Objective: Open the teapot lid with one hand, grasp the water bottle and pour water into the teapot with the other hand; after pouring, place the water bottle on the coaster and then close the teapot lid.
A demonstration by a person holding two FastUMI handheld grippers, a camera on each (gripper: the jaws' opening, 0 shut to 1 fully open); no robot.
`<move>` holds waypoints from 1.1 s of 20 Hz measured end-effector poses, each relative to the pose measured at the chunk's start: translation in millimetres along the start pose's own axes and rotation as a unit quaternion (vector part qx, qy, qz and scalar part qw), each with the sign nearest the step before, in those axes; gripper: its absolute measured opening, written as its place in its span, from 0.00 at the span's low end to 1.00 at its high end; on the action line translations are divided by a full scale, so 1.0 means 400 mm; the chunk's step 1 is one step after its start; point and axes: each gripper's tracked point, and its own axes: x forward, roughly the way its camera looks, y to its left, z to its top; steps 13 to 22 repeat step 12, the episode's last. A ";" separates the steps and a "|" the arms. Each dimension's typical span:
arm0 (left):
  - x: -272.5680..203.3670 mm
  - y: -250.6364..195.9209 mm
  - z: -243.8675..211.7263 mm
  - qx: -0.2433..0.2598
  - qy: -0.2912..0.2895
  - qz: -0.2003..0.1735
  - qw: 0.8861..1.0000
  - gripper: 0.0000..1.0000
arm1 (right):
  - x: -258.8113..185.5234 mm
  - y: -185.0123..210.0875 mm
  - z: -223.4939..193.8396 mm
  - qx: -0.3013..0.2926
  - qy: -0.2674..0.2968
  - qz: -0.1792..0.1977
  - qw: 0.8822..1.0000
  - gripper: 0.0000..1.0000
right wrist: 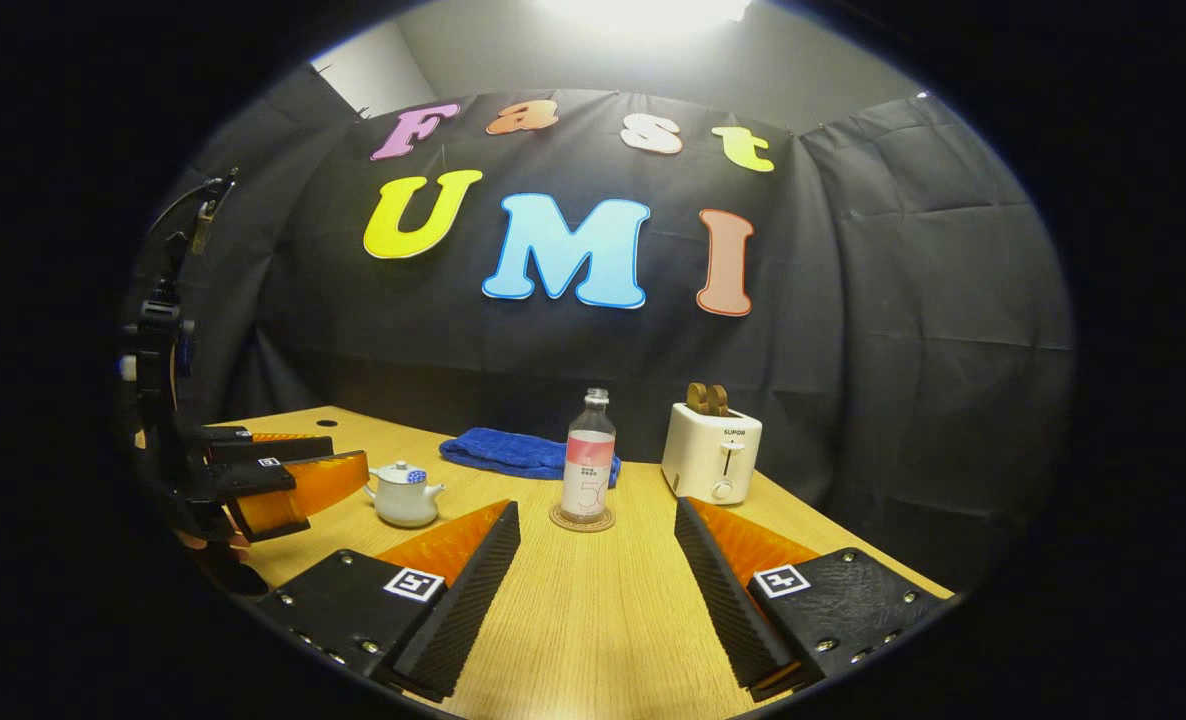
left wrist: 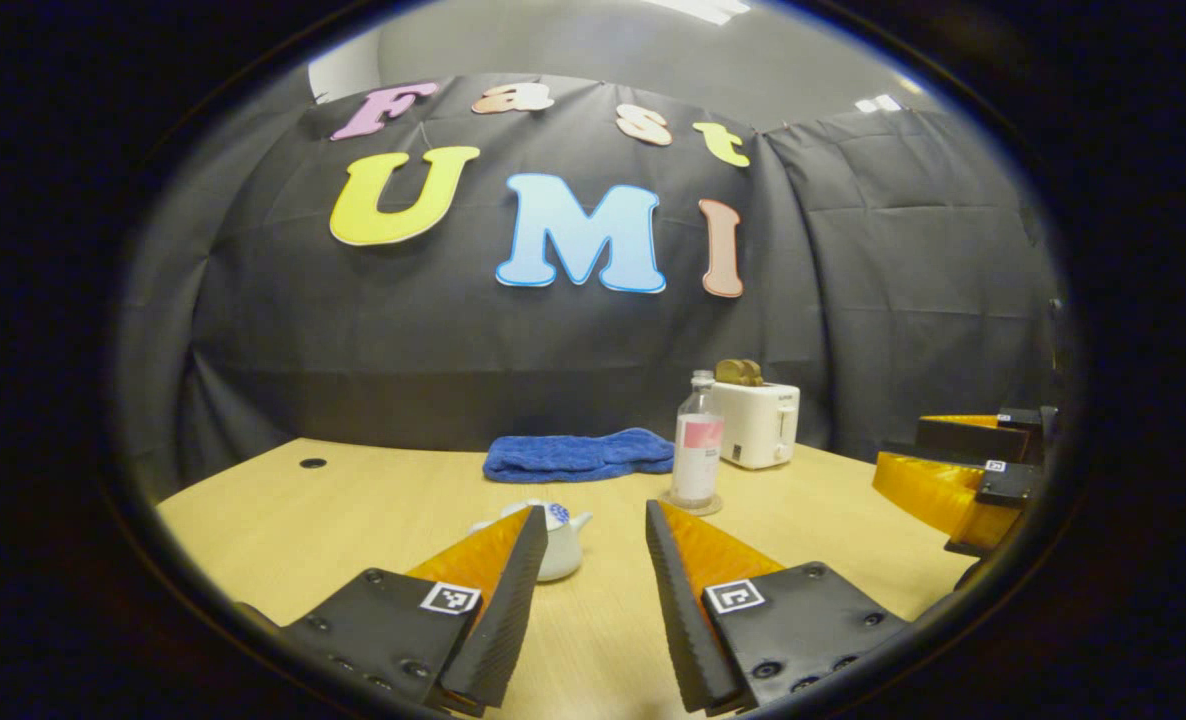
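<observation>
Bench (right wrist: 603,610), one, wooden, carrying one blue towel (right wrist: 513,452), one white toaster (right wrist: 713,455), one water bottle (right wrist: 588,460), one teapot (right wrist: 405,495) and one coaster (right wrist: 582,520). Two grippers hover above the bench, each with fingers spread and holding nothing. Water bottle stands upright on the coaster, ahead of the right gripper (right wrist: 598,525), between its fingertips in the right gripper view. Teapot, lid on, sits just beyond the left gripper (left wrist: 593,525), partly hidden behind its left finger.

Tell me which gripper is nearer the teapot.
Left. The left gripper hovers open just short of the teapot, which sits by one fingertip. The right gripper is open farther off, facing the water bottle.
</observation>
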 end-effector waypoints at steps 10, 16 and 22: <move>-0.102 -0.012 0.002 -0.008 -0.009 -0.001 1.000 0.84 | -0.050 0.034 -0.014 -0.001 0.002 0.013 1.000 0.97; -0.114 -0.007 0.005 -0.006 -0.012 0.003 1.000 0.85 | -0.054 0.040 -0.017 0.002 0.003 0.015 1.000 0.97; -0.114 -0.007 0.005 -0.006 -0.012 0.003 1.000 0.85 | -0.054 0.040 -0.017 0.002 0.003 0.015 1.000 0.97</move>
